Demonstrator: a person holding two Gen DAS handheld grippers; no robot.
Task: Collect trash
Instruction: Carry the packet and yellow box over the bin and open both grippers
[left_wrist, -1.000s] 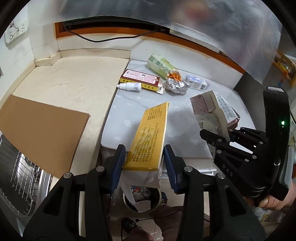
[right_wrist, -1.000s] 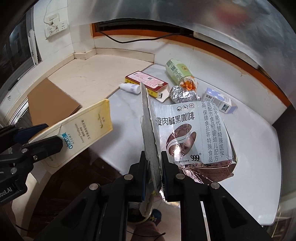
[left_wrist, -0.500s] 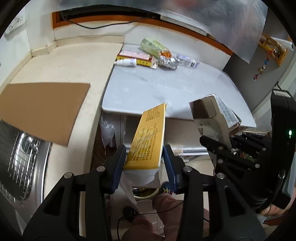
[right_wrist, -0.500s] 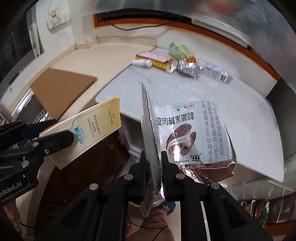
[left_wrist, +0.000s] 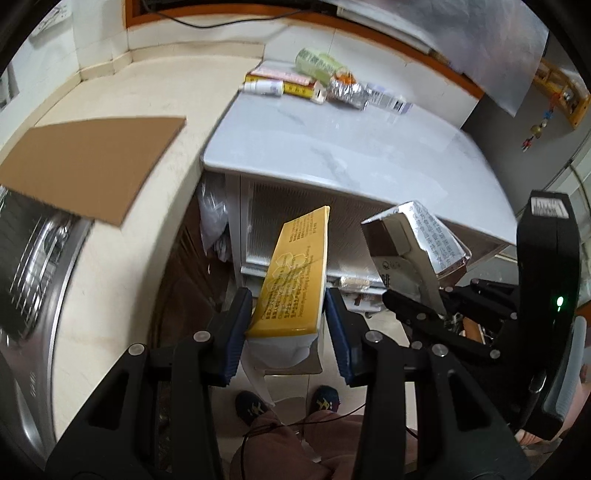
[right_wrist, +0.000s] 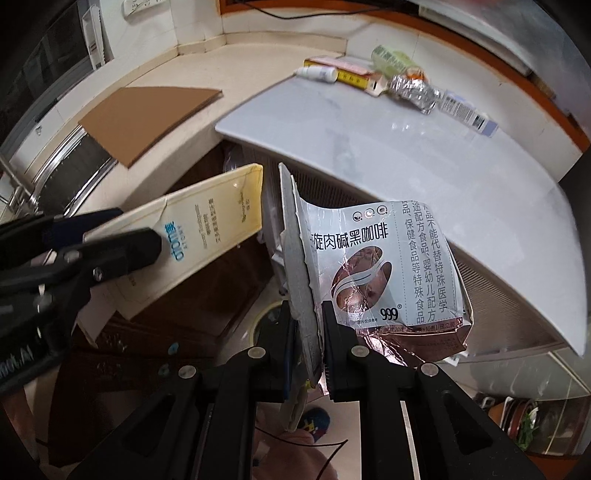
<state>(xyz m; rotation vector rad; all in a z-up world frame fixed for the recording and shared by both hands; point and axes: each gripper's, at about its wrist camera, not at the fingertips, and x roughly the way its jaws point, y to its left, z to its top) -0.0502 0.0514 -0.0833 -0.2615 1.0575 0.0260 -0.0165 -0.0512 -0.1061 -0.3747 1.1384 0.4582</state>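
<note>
My left gripper (left_wrist: 290, 317) is shut on a flat yellow box (left_wrist: 295, 280); the box also shows in the right wrist view (right_wrist: 207, 225). My right gripper (right_wrist: 306, 325) is shut on a torn silver coffee box (right_wrist: 384, 266), also seen in the left wrist view (left_wrist: 417, 240). Both are held off the table, over the floor in front of the white table (left_wrist: 351, 158). More trash lies at the table's far edge: a pink and yellow box (left_wrist: 284, 79), a small white bottle (left_wrist: 262, 87), a green carton (left_wrist: 321, 64), crumpled foil (left_wrist: 349, 92) and a small white box (left_wrist: 389, 100).
A brown cardboard sheet (left_wrist: 85, 166) lies on the beige counter (left_wrist: 122, 236) to the left. A metal sink rack (left_wrist: 26, 251) is at far left. Below are a cabinet front (left_wrist: 295, 221), the floor, and the person's shoes (left_wrist: 255, 406).
Both grippers have pulled back and down from the table with their boxes. The table now lies farther ahead and the floor and shoes have come into view.
</note>
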